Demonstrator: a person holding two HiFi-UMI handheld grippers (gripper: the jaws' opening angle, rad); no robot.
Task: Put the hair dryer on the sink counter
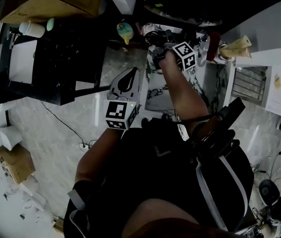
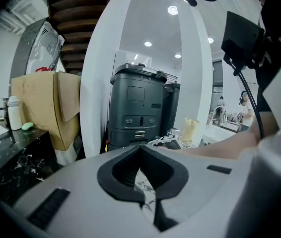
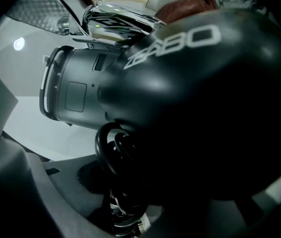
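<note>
The black hair dryer (image 3: 190,108), with a grey barrel (image 3: 73,93) and a coiled cord (image 3: 113,148), fills the right gripper view. It lies between the jaws of my right gripper (image 3: 130,202), over the white sink basin (image 3: 26,118). The left jaw's pad stands apart from it, so the gripper reads as open. In the head view the right gripper (image 1: 160,53) reaches over the marble sink counter (image 1: 158,90), and the dryer is mostly hidden there. My left gripper (image 1: 125,81) hangs beside the counter's left edge, shut (image 2: 148,202) and holding nothing.
A chrome faucet (image 3: 115,19) and a brown cloth (image 3: 190,4) sit behind the dryer. A black cabinet (image 1: 56,63) with a cardboard box (image 1: 56,1) stands left. A grey machine (image 2: 138,108) and a white pillar (image 2: 93,83) are ahead of the left gripper.
</note>
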